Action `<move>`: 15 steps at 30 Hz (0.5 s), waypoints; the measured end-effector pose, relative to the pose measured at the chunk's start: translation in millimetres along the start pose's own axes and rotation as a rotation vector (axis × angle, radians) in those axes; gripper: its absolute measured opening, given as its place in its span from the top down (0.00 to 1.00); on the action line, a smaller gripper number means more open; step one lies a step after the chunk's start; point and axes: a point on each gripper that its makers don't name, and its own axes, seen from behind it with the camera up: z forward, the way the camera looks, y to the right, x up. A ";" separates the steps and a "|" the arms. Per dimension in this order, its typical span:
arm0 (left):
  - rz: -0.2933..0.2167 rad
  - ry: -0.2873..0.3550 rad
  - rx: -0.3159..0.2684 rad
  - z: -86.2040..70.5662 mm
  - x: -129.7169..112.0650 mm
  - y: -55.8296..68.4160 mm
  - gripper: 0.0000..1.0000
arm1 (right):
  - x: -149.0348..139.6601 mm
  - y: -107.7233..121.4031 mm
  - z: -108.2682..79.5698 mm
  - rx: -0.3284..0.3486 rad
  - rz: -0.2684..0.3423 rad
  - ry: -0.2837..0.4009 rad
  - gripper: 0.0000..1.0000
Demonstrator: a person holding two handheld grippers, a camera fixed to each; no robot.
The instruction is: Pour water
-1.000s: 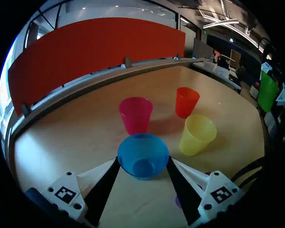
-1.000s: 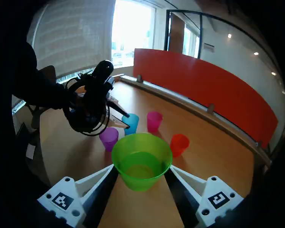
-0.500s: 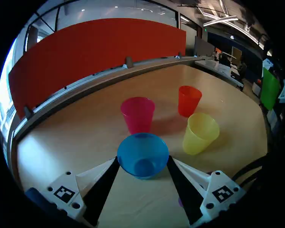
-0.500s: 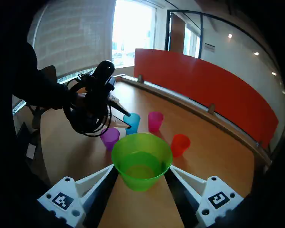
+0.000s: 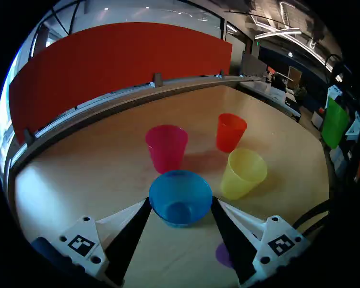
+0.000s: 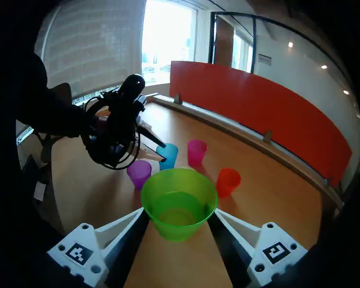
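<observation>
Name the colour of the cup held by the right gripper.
Green: the cup shows best in the right gripper view.

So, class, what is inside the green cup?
A little clear liquid lies low in the green cup, filling only its bottom part. The cup's underside is covered from view.

both cams low, close, fwd-facing, shared table [image 5: 84, 158]

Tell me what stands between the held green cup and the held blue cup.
Seen in the left gripper view, the yellow cup stands on the table roughly between the blue cup and the green cup; a raised pour likely clears it. The purple cup sits aside.
</observation>
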 end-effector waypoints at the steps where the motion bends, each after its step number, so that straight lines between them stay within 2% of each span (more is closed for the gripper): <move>1: 0.007 0.001 0.001 -0.1 0.2 0.4 0.10 | 0.0 0.0 0.2 0.001 0.000 0.000 0.15; 5: 0.033 0.008 0.010 0.9 0.2 0.7 0.10 | 0.0 -0.3 0.7 0.002 0.000 0.001 0.15; 9: 0.047 0.023 0.039 0.6 3.5 -4.0 0.10 | -0.3 -0.2 0.5 0.004 -0.001 0.002 0.15; 15: 0.048 0.045 0.043 -3.2 11.0 -3.1 0.09 | -0.5 0.4 -1.0 0.002 0.001 0.004 0.15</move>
